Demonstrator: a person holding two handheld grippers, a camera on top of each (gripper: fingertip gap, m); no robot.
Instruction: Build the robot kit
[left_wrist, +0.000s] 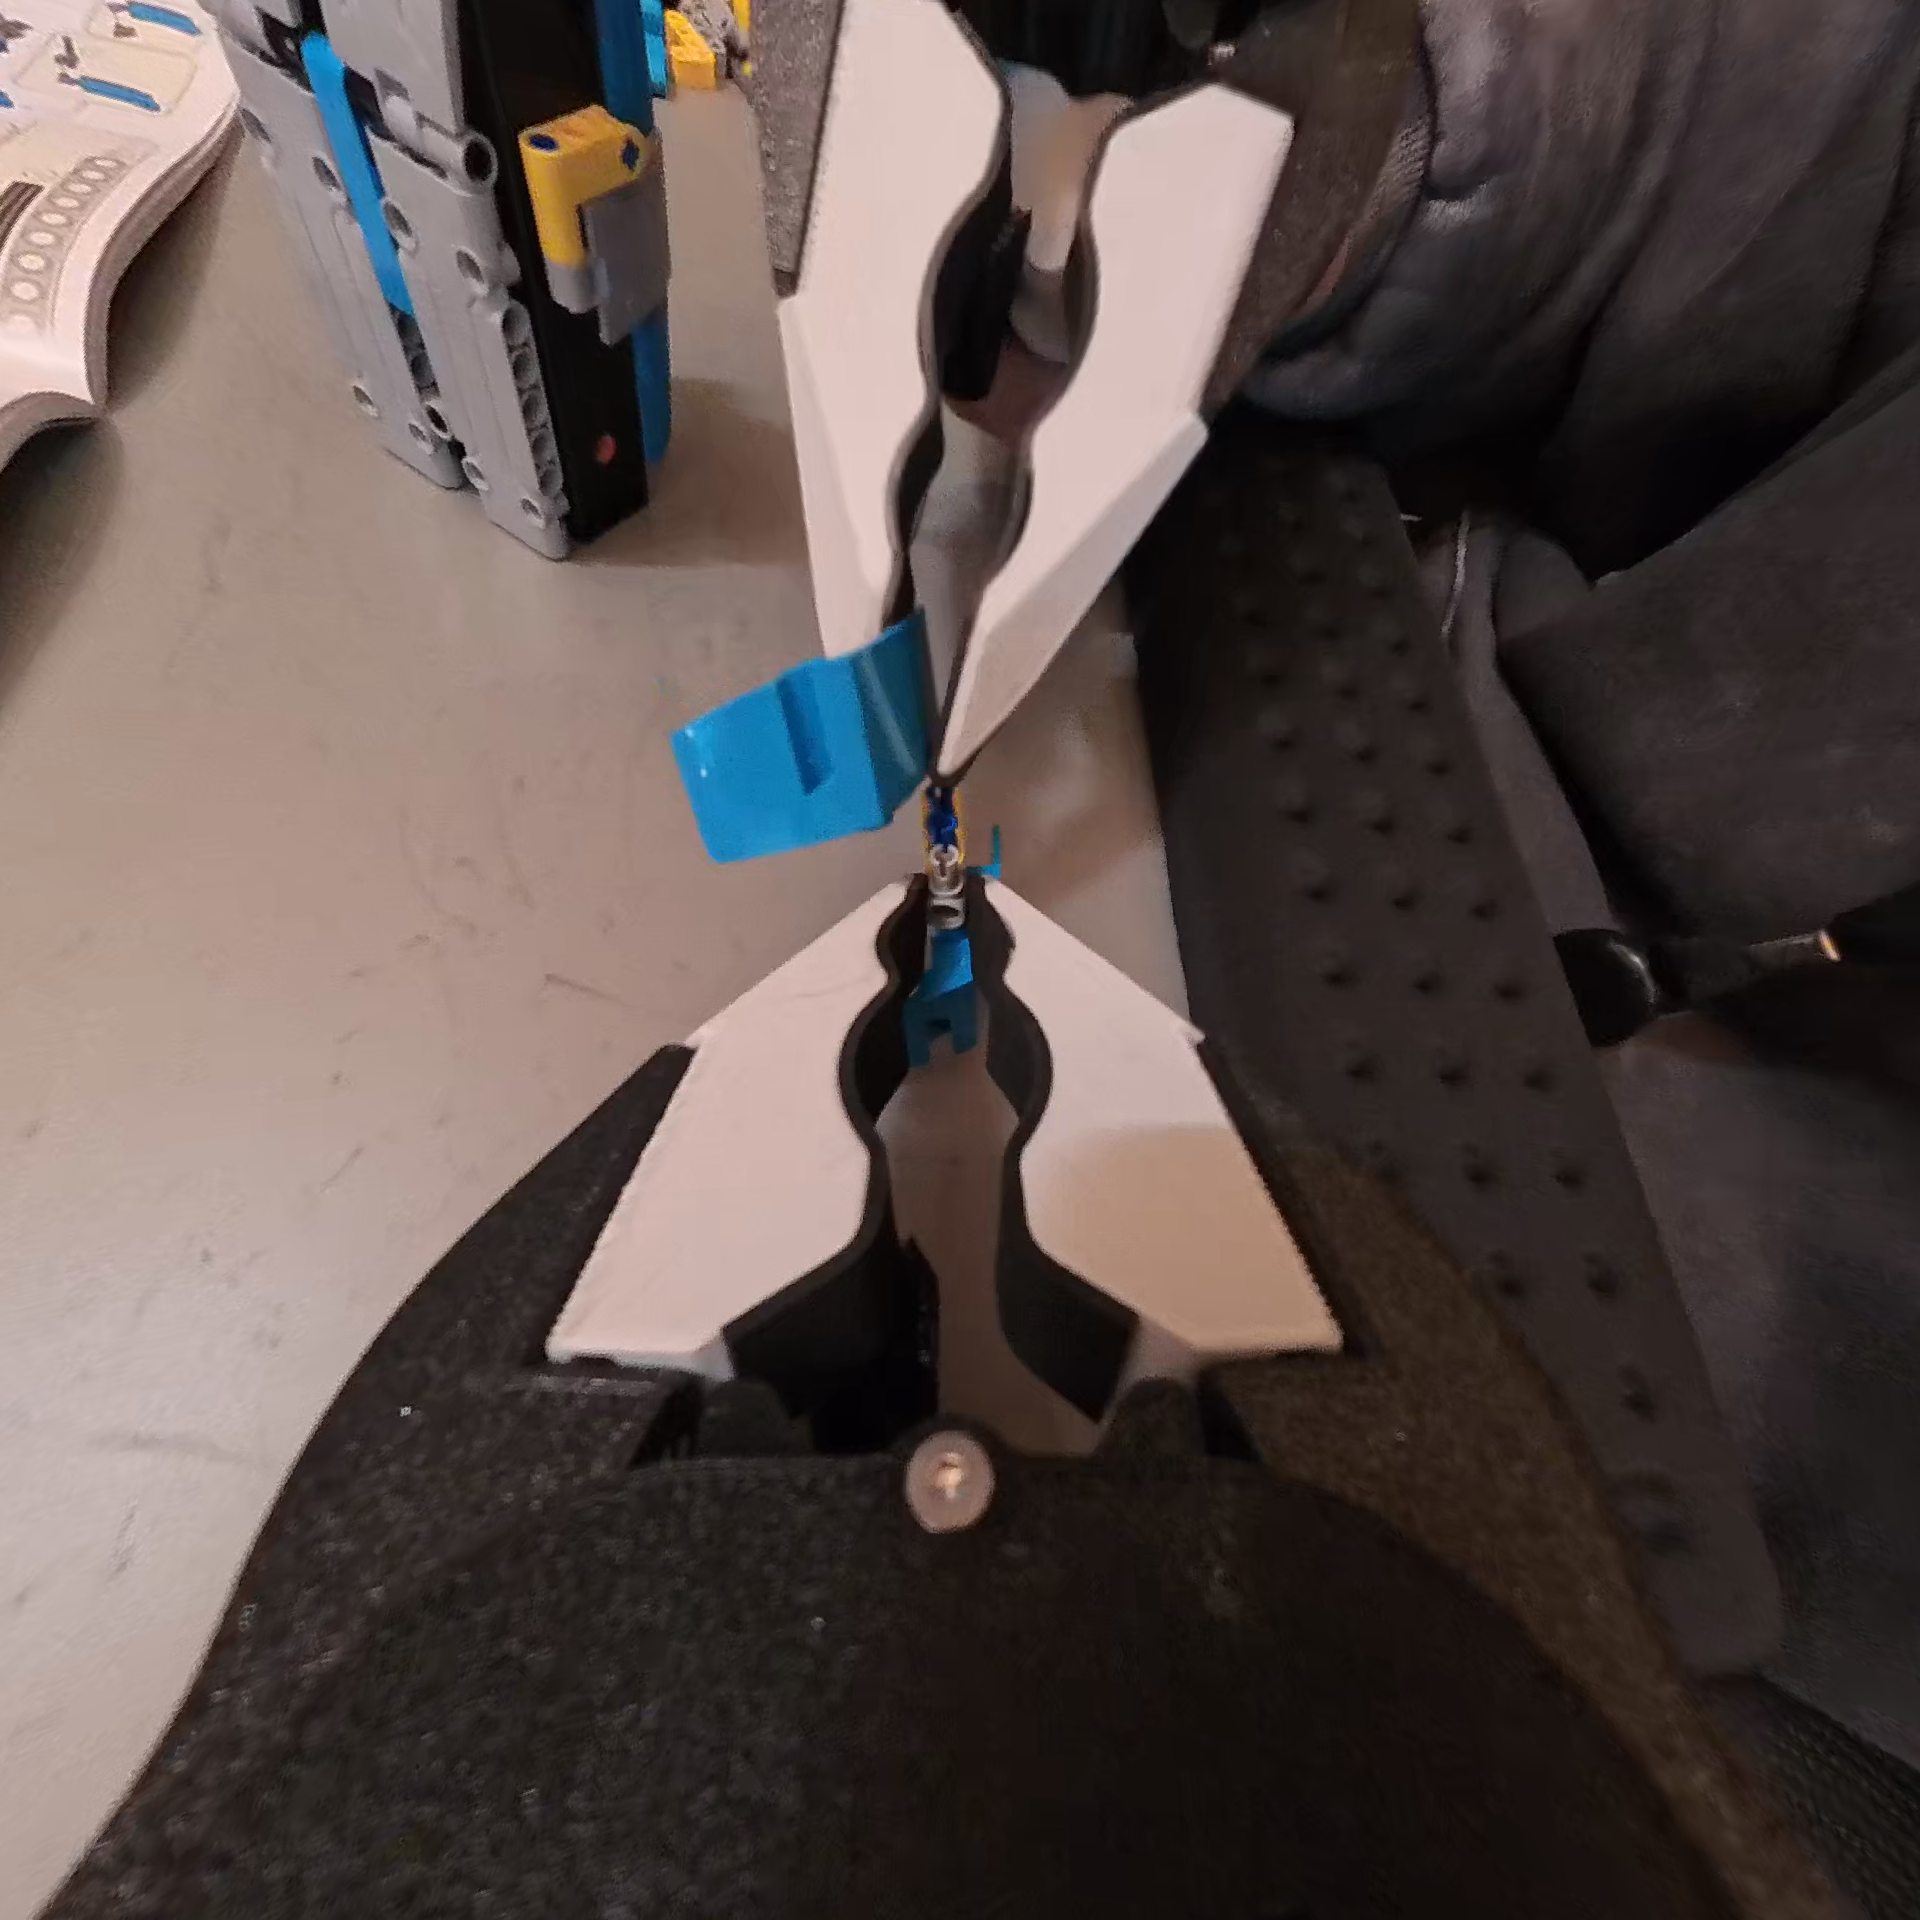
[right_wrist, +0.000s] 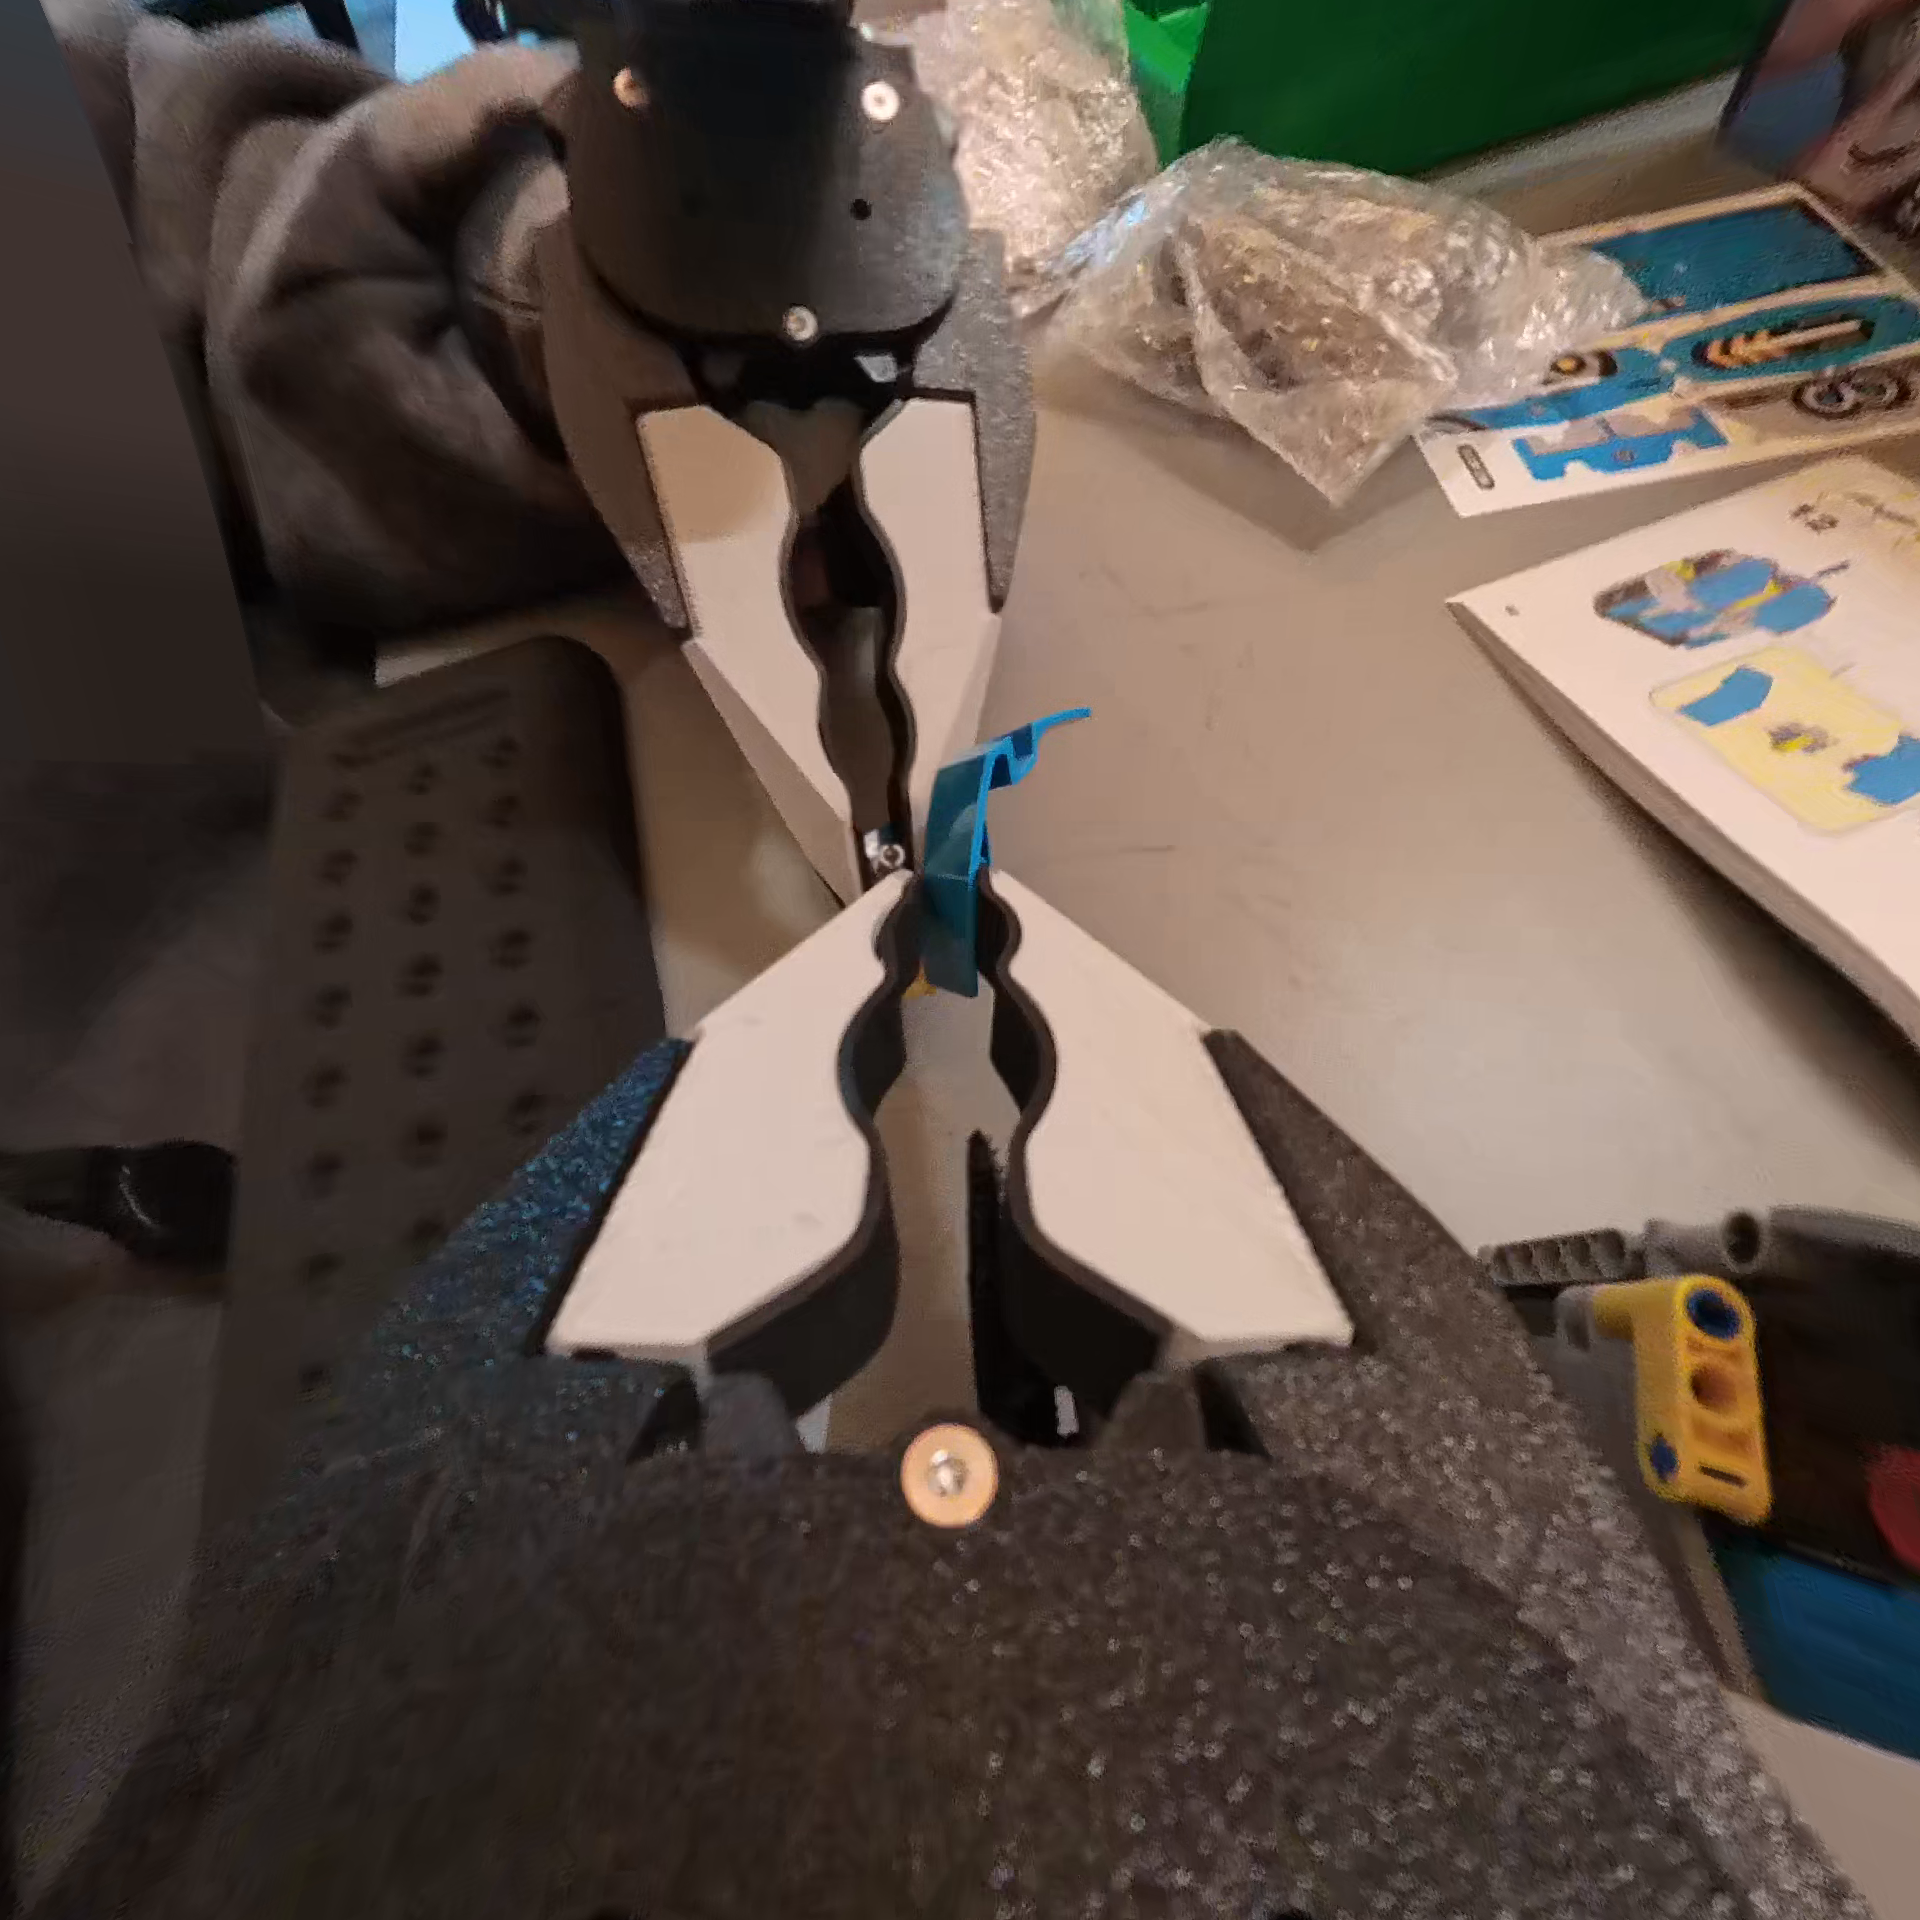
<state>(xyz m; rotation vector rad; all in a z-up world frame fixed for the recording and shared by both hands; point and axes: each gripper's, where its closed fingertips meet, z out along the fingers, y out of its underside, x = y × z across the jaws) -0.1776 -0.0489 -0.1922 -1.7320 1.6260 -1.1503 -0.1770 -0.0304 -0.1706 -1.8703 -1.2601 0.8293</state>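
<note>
Grey, scuffed tabletop (left_wrist: 312, 831) fills the left of my left wrist view. On it stands a tall brick-built assembly (left_wrist: 468, 312) of grey, black and blue beams with a yellow connector near its top, and a stack of printed booklets (left_wrist: 83, 208) curls at the far left edge. To the right, off the table, sits a black perforated chair seat (left_wrist: 1403, 935) with dark fabric heaped beyond it. My left gripper (left_wrist: 951, 904) is pinched on a small piece (left_wrist: 943, 997) — blue body, grey pin at the tip — held between its white fingers. Straight ahead my right gripper (left_wrist: 940, 769) points back at me, tips nearly meeting mine, squeezed on a blue panel (left_wrist: 800, 748) that juts out to the left of its fingertips.

Across the same table (right_wrist: 1299, 831), my right wrist view shows an open instruction booklet (right_wrist: 1714, 727) at the right, a sticker sheet with blue shapes (right_wrist: 1714, 343) behind it, crumpled clear plastic bags (right_wrist: 1299, 281) farther back and something green (right_wrist: 1403, 73) at the top. A yellow connector (right_wrist: 1704, 1392) on the brick assembly shows at the lower right. My right gripper (right_wrist: 940, 914) is clamped on the blue panel (right_wrist: 961, 862), seen edge-on here and rising out of the fingertips. My left gripper (right_wrist: 888, 842) comes down from above, fingers pressed close together on a small piece — too little of it shows here to describe. Both pairs of tips sit just beside each other above the table edge, the chair seat (right_wrist: 416, 935) to the left.
</note>
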